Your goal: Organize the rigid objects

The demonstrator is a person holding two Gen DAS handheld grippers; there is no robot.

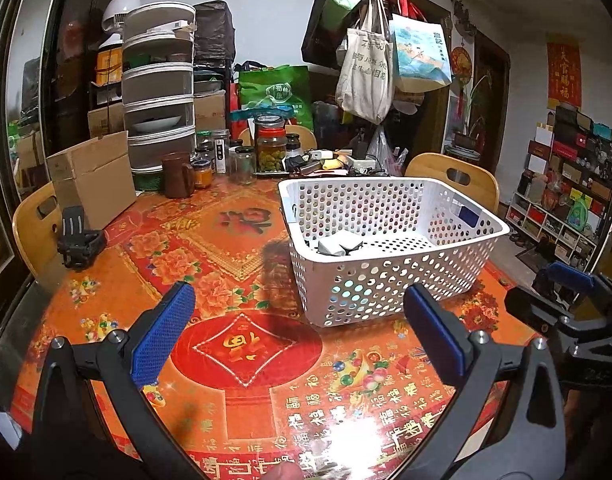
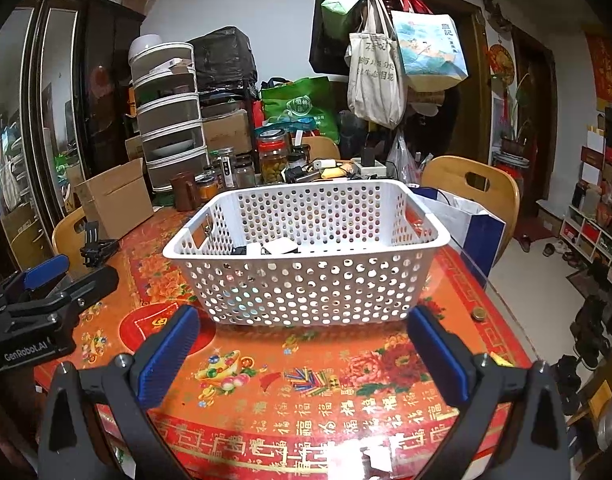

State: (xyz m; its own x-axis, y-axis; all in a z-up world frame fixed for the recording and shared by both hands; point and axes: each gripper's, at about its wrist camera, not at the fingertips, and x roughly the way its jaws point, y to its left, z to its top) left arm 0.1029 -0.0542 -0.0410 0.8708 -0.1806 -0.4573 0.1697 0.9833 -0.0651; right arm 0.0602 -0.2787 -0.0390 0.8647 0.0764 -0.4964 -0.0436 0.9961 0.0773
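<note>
A white perforated basket (image 1: 405, 276) (image 2: 306, 280) stands on the red patterned table (image 1: 246, 352) (image 2: 306, 380). Small white and dark objects (image 1: 339, 246) (image 2: 272, 247) lie on its floor. A black clip-like mount (image 1: 80, 242) (image 2: 96, 246) rests at the table's left edge. My left gripper (image 1: 298, 304) hovers open over the table, just left of the basket's near corner, holding nothing. My right gripper (image 2: 304, 328) is open and empty too, right in front of the basket's near wall. Each gripper shows at the side of the other's view.
A cardboard box (image 1: 94, 180), a brown mug (image 1: 178, 176), stacked white trays (image 1: 160, 92) and several jars (image 1: 272, 146) crowd the far side. Wooden chairs (image 1: 453, 176) (image 2: 471, 184) stand around. A small coin-like disc (image 2: 478, 314) lies right of the basket.
</note>
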